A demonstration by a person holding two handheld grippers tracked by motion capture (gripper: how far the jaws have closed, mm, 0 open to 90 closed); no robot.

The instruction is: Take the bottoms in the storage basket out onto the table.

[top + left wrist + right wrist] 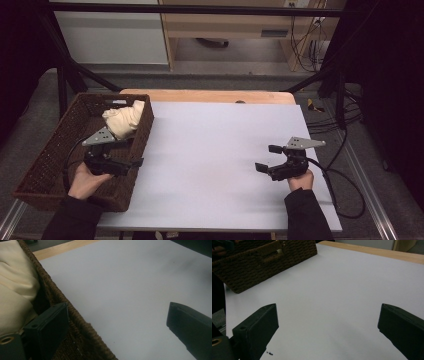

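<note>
At the table, my left hand (pixel 86 181) holds my left gripper (pixel 131 153) at the near right wall of the wicker basket (pixel 50 150), its jaws spread wide and holding nothing. In the left gripper view one jaw sits inside the basket, against the woven rim, and the other hangs over the white table cover (pixel 220 150). My forearm comes in from the near edge, sleeve dark, the gripper aimed to the right across the table.

My right hand (pixel 300 179) holds my right gripper (pixel 267 158) low over the white cover at the right side, jaws wide apart and empty, aimed left toward the basket.

The cream cloth (pixel 125 118) lies bunched in the far right corner of the basket, just beyond my left gripper. Its long axis runs roughly from the near left to the far right, one end leaning on the basket's right wall. The basket itself lies lengthwise, near to far, at the table's left edge.
</note>
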